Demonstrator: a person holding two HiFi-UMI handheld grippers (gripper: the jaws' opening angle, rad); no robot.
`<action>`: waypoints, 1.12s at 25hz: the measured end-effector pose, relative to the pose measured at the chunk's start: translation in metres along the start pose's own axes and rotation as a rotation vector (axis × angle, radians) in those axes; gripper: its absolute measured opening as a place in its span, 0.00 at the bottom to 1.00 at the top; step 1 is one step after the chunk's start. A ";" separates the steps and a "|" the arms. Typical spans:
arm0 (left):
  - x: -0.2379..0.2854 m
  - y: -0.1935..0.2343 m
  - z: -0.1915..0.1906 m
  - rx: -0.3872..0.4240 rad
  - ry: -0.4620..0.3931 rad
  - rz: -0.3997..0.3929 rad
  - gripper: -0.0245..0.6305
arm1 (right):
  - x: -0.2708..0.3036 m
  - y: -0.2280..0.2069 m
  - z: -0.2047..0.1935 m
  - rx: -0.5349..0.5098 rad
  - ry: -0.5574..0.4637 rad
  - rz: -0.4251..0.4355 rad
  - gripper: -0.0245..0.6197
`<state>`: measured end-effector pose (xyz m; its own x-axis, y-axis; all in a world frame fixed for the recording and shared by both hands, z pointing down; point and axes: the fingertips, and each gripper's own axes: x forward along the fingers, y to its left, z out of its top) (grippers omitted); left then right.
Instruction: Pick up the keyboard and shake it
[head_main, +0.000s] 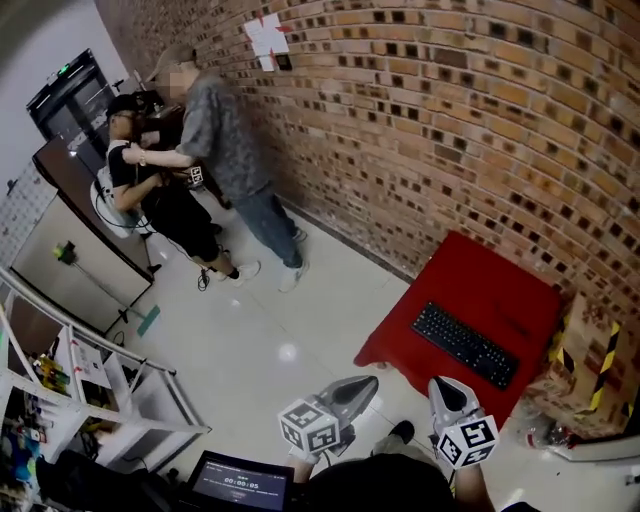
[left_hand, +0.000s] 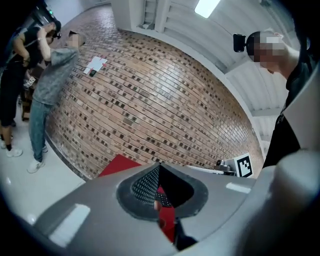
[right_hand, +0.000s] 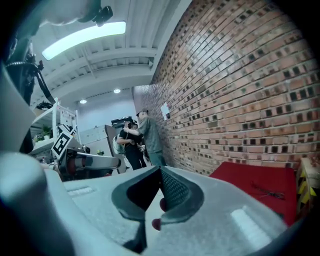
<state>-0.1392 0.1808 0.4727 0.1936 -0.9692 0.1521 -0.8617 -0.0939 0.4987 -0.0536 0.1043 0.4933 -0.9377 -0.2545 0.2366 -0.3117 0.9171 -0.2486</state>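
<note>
A black keyboard (head_main: 465, 345) lies on a low red table (head_main: 500, 285) against the brick wall, right of centre in the head view. Both grippers hang in the air short of the table's near edge, apart from the keyboard. My left gripper (head_main: 370, 382) is shut and empty, and it points at the table's near corner. To its right, my right gripper (head_main: 441, 383) is also shut and empty. In the left gripper view the closed jaws (left_hand: 159, 171) leave a slit that shows a sliver of keyboard (left_hand: 162, 200) on red. The right gripper view shows shut jaws (right_hand: 160, 172) and the red table (right_hand: 255, 182) to the right.
Two people (head_main: 200, 150) stand at the back left by the brick wall (head_main: 450, 120). A cardboard box (head_main: 585, 365) with yellow-black tape sits right of the table. A white shelf rack (head_main: 90, 380) stands at the left, a small screen (head_main: 240, 482) at the bottom. A thin cable (right_hand: 267, 192) lies on the table.
</note>
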 end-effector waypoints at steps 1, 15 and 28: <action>0.011 -0.001 0.003 0.010 0.013 -0.010 0.06 | -0.003 -0.011 0.003 0.009 -0.012 -0.022 0.02; 0.143 -0.036 0.004 0.128 0.234 -0.217 0.06 | -0.092 -0.129 -0.001 0.197 -0.119 -0.459 0.02; 0.220 -0.008 0.007 0.051 0.337 -0.441 0.06 | -0.098 -0.161 -0.014 0.265 -0.019 -0.776 0.02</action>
<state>-0.0931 -0.0337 0.4965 0.6730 -0.7099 0.2074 -0.6852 -0.4930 0.5361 0.0911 -0.0141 0.5233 -0.4415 -0.7942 0.4175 -0.8968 0.3750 -0.2350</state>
